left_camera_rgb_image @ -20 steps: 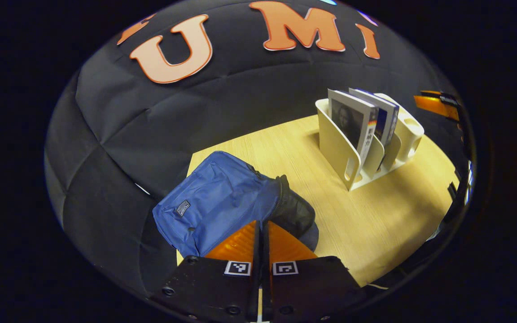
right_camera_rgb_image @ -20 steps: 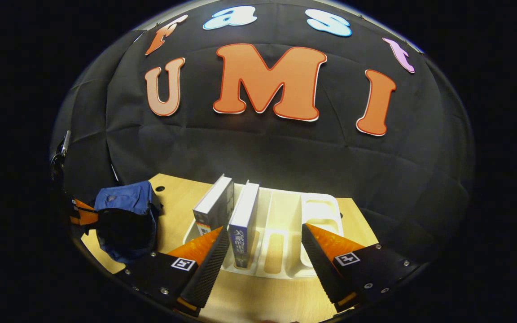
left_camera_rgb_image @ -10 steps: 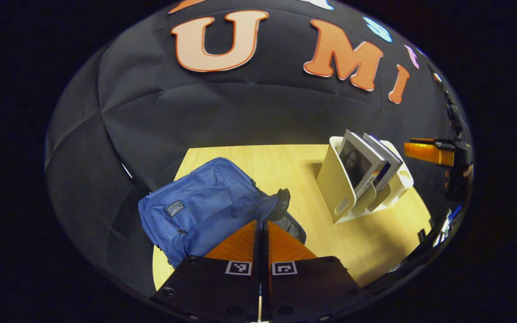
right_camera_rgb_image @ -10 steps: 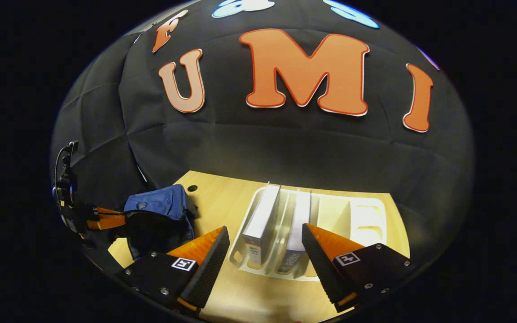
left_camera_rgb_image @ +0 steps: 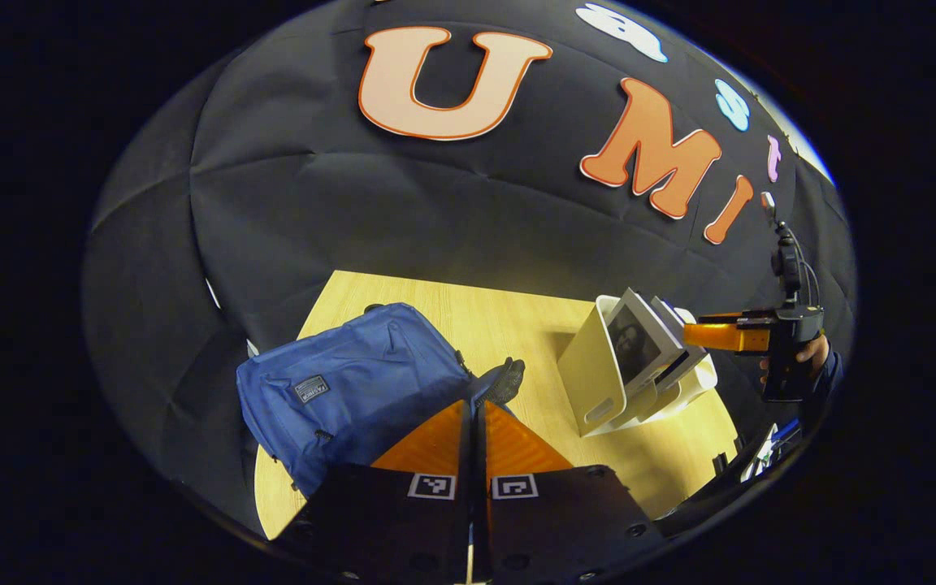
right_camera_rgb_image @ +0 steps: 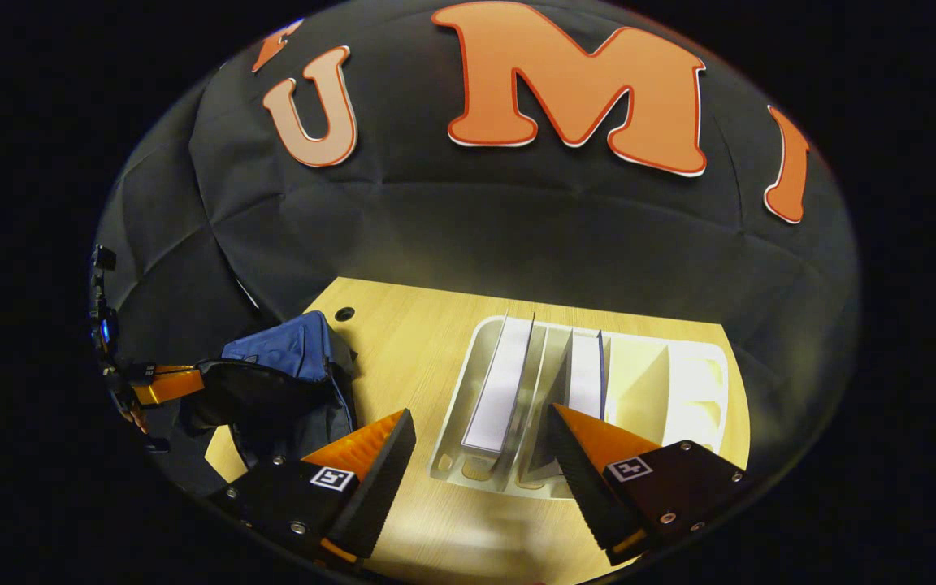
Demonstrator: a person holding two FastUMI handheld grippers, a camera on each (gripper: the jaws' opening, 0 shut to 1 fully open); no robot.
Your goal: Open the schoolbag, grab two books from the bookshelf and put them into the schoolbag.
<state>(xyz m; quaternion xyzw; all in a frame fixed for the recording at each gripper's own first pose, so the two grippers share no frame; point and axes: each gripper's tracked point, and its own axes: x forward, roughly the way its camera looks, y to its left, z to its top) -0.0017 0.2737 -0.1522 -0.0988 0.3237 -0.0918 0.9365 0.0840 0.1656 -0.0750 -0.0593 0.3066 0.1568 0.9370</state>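
Right gripper [right_camera_rgb_image: 480, 439] has risen, jaws spread, above 2 books [right_camera_rgb_image: 500, 382].

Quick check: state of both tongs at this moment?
Left tongs: shut, pinching the open rim of the blue schoolbag.
Right tongs: open, holding nothing, above the two books in the bookshelf.

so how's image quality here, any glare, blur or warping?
Left gripper view: sharp, strong fisheye bend on the table edge, even light on the schoolbag. Right gripper view: bright patch washes out the bookshelf and the two books' page edges; the bag's opening sits in deep shadow; no motion blur.
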